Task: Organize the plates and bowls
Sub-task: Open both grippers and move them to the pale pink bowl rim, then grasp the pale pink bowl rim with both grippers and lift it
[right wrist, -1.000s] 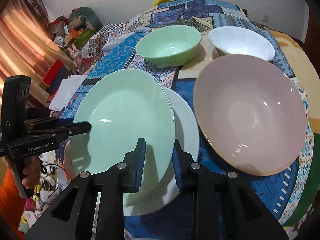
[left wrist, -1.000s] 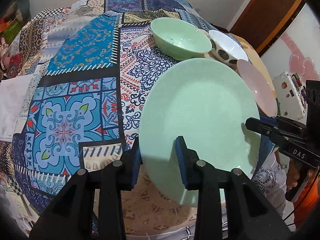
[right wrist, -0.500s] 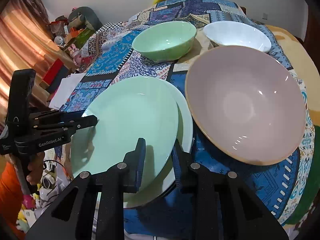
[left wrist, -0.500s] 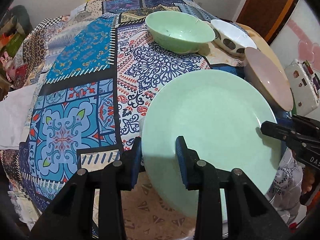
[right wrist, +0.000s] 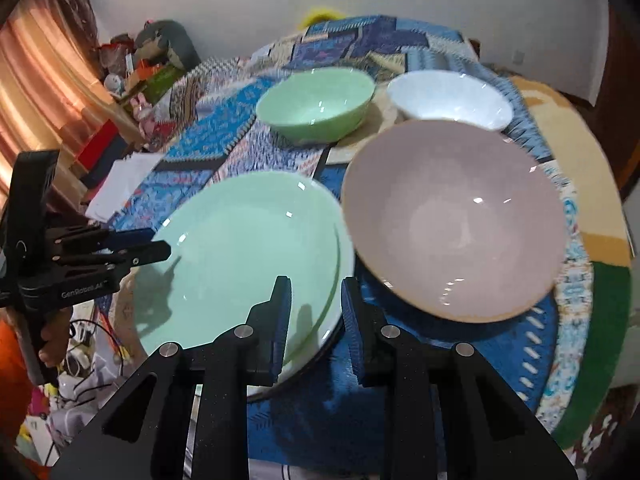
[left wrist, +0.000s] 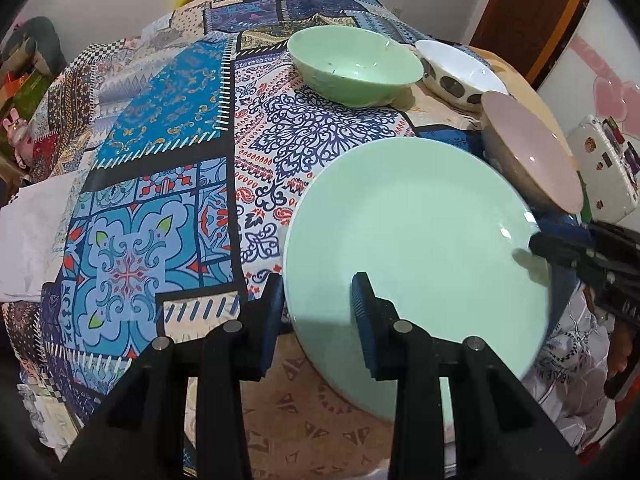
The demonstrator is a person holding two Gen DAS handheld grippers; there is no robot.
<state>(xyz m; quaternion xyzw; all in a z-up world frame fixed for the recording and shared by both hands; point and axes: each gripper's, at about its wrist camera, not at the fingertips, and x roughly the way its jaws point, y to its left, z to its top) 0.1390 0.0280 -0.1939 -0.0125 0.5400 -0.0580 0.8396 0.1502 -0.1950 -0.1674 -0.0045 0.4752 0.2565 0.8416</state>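
Observation:
A mint green plate (left wrist: pixel 416 248) lies at the table's near edge on top of a white plate (right wrist: pixel 338 312), whose rim shows in the right wrist view. My left gripper (left wrist: pixel 318 304) has its jaws on either side of the green plate's (right wrist: pixel 240 248) left rim, with a gap. My right gripper (right wrist: pixel 314 312) straddles the stacked rims at the right, jaws apart. A pink bowl (right wrist: pixel 452 220) sits right of the plates. A green bowl (right wrist: pixel 316 104) and a white spotted bowl (left wrist: pixel 460 70) stand farther back.
A patterned patchwork cloth (left wrist: pixel 160 160) covers the round table. White paper (left wrist: pixel 28 232) lies at its left edge. A white box (left wrist: pixel 604 172) stands off the table to the right. Clutter and an orange curtain (right wrist: pixel 44 80) are at the left.
The green plate came down from a tilted, lifted pose and now rests flat on the white plate. Both grippers' jaws widened slightly, and the right view pulled back a little.

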